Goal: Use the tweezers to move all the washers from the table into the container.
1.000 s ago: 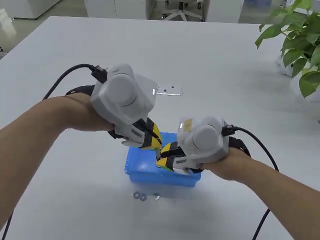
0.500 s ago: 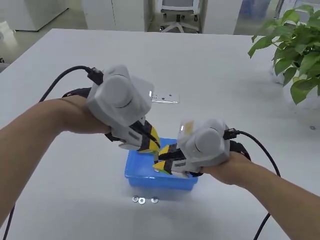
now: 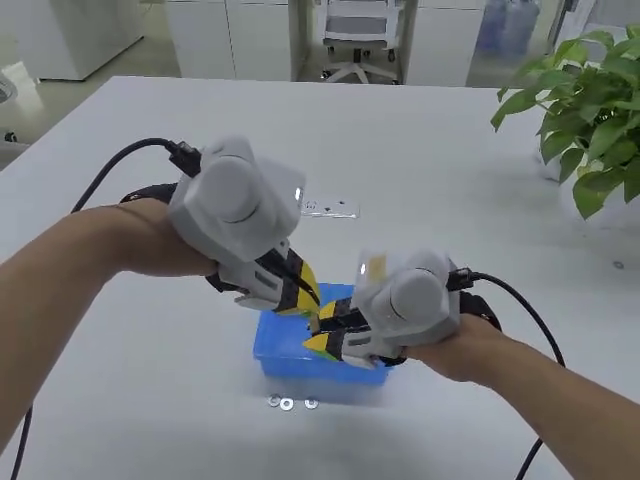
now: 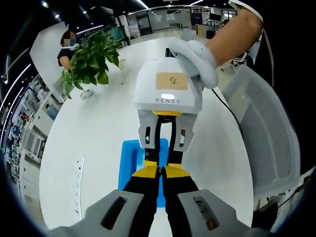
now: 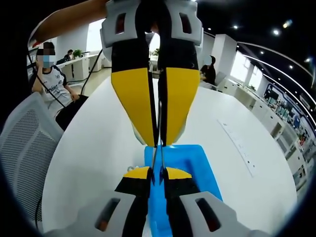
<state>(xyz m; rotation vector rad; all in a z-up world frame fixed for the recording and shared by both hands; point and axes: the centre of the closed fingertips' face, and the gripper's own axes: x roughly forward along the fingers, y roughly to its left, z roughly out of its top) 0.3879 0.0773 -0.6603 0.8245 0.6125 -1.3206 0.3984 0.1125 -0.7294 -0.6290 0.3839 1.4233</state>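
The left tongs slant down toward the right and the right tongs slant toward the left, so the two yellow-tipped pairs meet nose to nose. Each pair has its jaws pressed together. Both forearms reach in from the near corners, the left hand held higher than the right hand.

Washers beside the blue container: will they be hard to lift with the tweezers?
The washers look flat, thin and shiny, so they are probably light but slippery against the tweezers. Lying flat on the table, they'd likely slide rather than roll.
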